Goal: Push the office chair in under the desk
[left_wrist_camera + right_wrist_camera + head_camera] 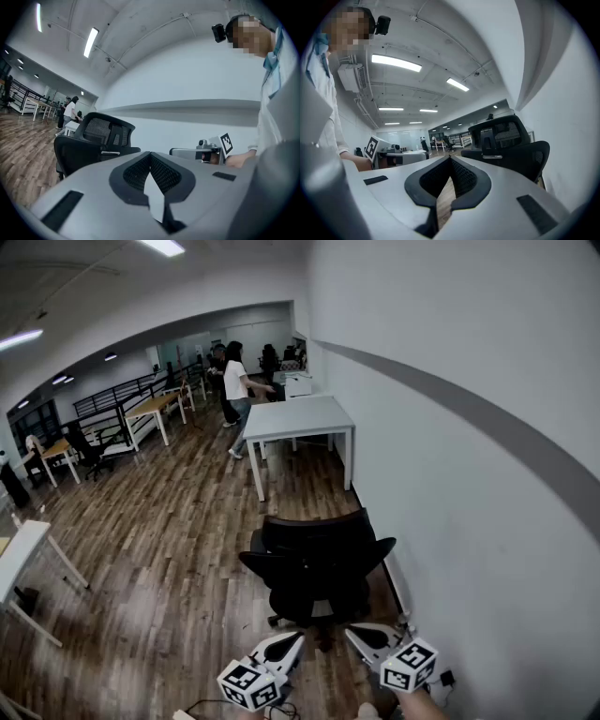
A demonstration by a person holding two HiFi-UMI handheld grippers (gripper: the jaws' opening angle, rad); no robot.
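I see a wood floor (169, 549) running along a white wall (450, 484). The white desk (300, 416) stands against that wall farther up the room, with a person (236, 390) by its far corner. The black office chair (314, 563) sits on the floor beside the wall, between me and the desk, well apart from it and not under it. My left gripper (296, 641) and right gripper (354, 635) hang level, just short of the chair. Both pairs of fingers (136, 171) are pressed together with nothing between them.
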